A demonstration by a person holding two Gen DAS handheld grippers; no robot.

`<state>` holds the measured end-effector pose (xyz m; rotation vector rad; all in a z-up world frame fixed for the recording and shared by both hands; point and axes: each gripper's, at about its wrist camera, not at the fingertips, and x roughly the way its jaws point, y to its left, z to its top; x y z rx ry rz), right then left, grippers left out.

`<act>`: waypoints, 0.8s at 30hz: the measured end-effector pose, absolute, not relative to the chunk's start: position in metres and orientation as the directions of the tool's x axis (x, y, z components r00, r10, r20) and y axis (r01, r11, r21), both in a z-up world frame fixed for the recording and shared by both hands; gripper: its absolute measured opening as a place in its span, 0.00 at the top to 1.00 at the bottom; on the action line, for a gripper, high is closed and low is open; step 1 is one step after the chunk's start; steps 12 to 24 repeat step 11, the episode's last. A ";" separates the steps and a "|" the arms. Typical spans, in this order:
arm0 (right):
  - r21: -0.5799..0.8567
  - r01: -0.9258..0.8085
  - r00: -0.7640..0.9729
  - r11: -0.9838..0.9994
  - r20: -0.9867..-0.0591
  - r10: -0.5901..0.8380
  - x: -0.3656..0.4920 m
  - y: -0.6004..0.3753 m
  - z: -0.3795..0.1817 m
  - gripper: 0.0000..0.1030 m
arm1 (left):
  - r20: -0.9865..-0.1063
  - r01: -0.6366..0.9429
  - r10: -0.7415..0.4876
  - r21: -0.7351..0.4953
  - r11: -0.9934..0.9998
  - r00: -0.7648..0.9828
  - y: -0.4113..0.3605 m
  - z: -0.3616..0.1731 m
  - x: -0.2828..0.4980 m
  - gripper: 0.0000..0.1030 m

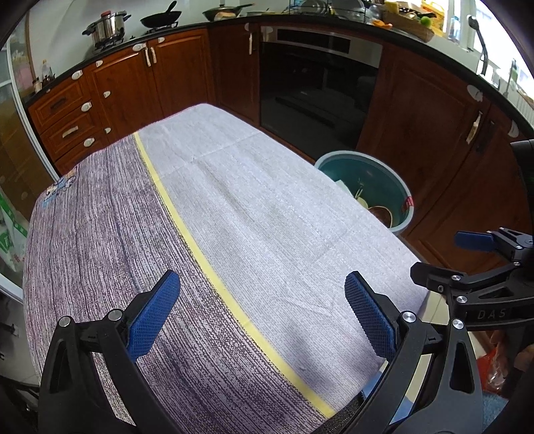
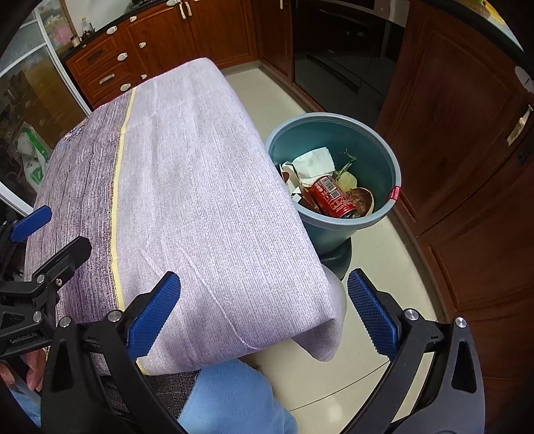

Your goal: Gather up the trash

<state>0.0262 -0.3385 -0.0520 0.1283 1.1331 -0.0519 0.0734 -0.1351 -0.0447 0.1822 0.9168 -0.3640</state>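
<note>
A teal trash bin point(image 2: 383, 147) stands on the floor right of the cloth-covered table point(image 2: 200, 187). Inside lie a red soda can point(image 2: 332, 197), a white crumpled tissue point(image 2: 315, 162), a brown paper bowl point(image 2: 362, 200) and other scraps. The bin also shows in the left wrist view point(image 1: 393, 177). My left gripper point(image 1: 260, 310) is open and empty above the table's near end point(image 1: 267, 233). My right gripper point(image 2: 263, 310) is open and empty over the table's near right corner. The right gripper also shows in the left wrist view point(image 1: 467, 253), and the left gripper in the right wrist view point(image 2: 50, 230).
Brown kitchen cabinets point(image 1: 133, 93) and a black oven point(image 1: 317, 93) line the far side. Pots and pans point(image 1: 106, 26) sit on the counter. A green-white bag point(image 2: 33, 160) lies at the left. A red bag point(image 1: 494, 370) lies on the floor at the right. My blue-clad knee point(image 2: 233, 394) is below.
</note>
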 end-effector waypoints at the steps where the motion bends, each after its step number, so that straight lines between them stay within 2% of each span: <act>1: 0.074 0.107 0.423 0.992 -0.906 0.022 0.026 -0.338 -0.052 0.07 | -0.803 0.382 -0.230 -0.002 0.924 0.550 -0.135 -0.045 0.073 0.04; 24: 0.064 0.111 0.418 0.992 -0.908 0.012 0.031 -0.335 -0.053 0.07 | -0.833 0.361 -0.198 0.003 0.932 0.517 -0.128 -0.053 0.077 0.04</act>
